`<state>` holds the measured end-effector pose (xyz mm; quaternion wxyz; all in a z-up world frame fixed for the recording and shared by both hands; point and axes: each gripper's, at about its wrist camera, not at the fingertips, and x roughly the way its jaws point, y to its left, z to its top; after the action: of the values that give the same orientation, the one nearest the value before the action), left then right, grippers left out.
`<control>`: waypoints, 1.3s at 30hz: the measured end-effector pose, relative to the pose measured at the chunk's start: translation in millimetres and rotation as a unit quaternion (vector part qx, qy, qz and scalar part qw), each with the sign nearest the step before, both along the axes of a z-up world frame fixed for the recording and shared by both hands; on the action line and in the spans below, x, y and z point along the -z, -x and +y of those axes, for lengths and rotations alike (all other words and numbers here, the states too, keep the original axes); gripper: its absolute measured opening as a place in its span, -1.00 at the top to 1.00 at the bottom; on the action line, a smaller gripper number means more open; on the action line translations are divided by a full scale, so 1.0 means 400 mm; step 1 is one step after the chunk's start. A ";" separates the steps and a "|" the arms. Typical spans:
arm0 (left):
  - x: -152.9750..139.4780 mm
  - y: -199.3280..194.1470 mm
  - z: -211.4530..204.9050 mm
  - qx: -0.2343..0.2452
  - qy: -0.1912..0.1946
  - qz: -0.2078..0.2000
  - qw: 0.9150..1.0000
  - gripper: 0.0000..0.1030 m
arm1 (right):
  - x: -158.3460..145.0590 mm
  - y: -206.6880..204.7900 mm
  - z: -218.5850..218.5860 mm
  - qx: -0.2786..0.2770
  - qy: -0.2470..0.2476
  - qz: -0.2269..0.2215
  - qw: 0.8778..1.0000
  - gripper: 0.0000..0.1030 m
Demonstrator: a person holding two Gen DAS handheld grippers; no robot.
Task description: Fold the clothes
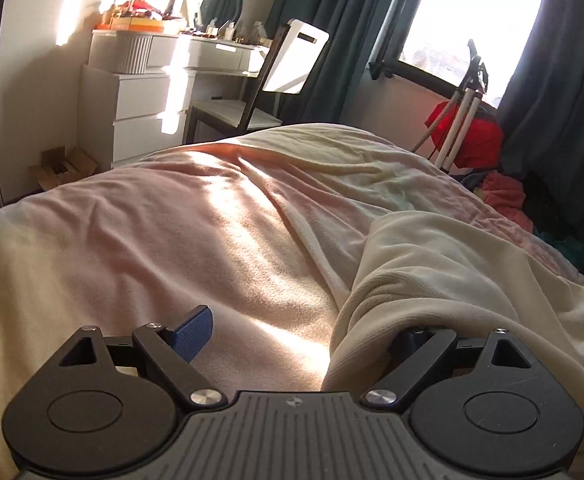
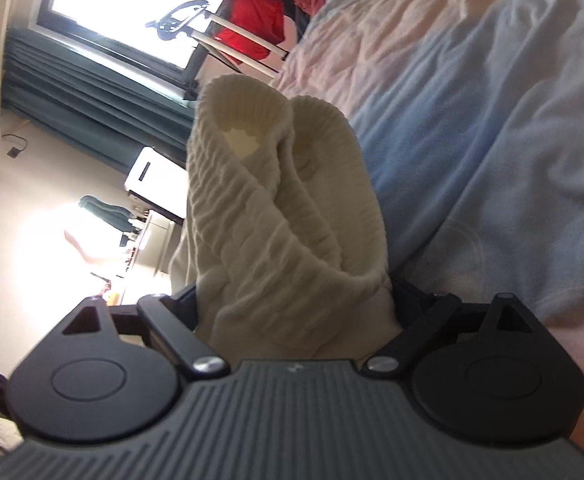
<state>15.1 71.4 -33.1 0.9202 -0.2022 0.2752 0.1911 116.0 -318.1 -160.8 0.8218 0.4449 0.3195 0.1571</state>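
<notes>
A cream garment (image 1: 444, 276) with a ribbed hem lies on the bed at the right of the left wrist view. My left gripper (image 1: 300, 332) is open low over the bed; its blue left pad (image 1: 193, 332) is bare and the right finger is under the cream cloth. In the right wrist view, tilted sideways, my right gripper (image 2: 292, 312) is shut on the cream ribbed hem (image 2: 267, 200), which bunches up between the fingers and hides both pads.
The bed has a pink-to-cream blanket (image 1: 195, 232). A white dresser (image 1: 139, 112) and chair (image 1: 243, 108) stand beyond the bed. A red bag (image 1: 472, 136) and a pile of clothes (image 1: 504, 196) lie by the window with dark curtains (image 1: 564, 80).
</notes>
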 end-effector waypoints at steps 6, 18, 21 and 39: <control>-0.010 0.019 -0.004 -0.004 -0.006 0.005 1.000 -0.78 | 0.012 -0.022 0.033 -0.022 0.053 0.028 0.998 -0.83; -0.101 0.137 -0.029 0.062 -0.006 -0.017 0.998 -0.73 | -0.066 0.010 0.025 0.026 0.089 0.013 0.996 0.14; -0.127 0.158 -0.018 0.087 0.024 -0.053 0.994 -0.84 | -0.089 0.015 0.014 0.046 0.092 -0.002 0.995 0.16; 0.043 -0.053 0.050 0.180 0.301 0.014 0.936 -0.75 | -0.098 -0.004 0.032 0.049 0.125 -0.006 0.991 0.16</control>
<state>36.3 91.3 -50.4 0.8312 -0.4142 0.3649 -0.0668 117.4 -305.1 -121.8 0.8795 0.3532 0.3092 0.0787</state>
